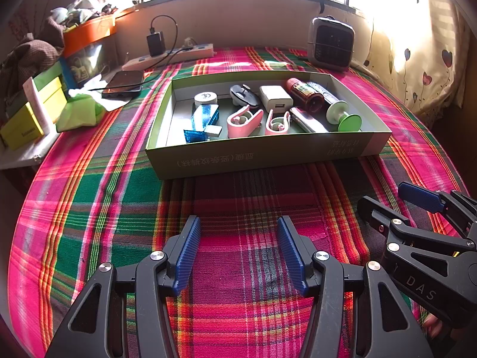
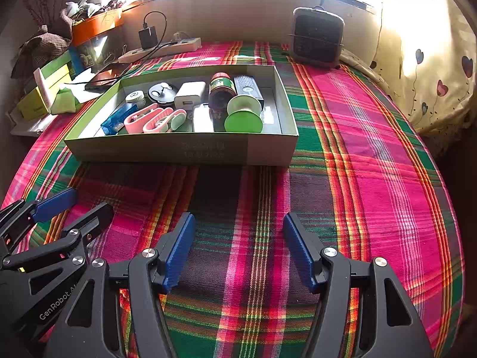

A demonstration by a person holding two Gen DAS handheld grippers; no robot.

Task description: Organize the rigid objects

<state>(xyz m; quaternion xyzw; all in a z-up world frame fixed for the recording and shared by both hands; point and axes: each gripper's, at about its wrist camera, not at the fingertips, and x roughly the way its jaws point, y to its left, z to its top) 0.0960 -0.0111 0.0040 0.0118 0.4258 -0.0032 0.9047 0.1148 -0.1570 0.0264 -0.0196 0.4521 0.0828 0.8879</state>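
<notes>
Your left tongs (image 1: 238,250) and right tongs (image 2: 238,250) hover side by side over the plaid cloth (image 1: 238,197), both apart and holding nothing. Beyond them sits the box (image 1: 262,156), with the rigid items packed inside: blue case (image 1: 204,117), pink clips (image 1: 243,120), white charger (image 1: 275,97), brown bottle (image 1: 304,95), green spool (image 1: 345,119).

From here the risk, as I judge it, lies in that crowding. Reach for one piece and a finger may nudge its neighbours, or roll the bottle. Catch the near wall and the light box may slide on the cloth.

The cloth covers the whole desk and looks soft and slightly rumpled. Farther off stand a heater (image 1: 332,43), a power strip (image 1: 170,56) and a phone (image 1: 123,83), beneath a bright window.
</notes>
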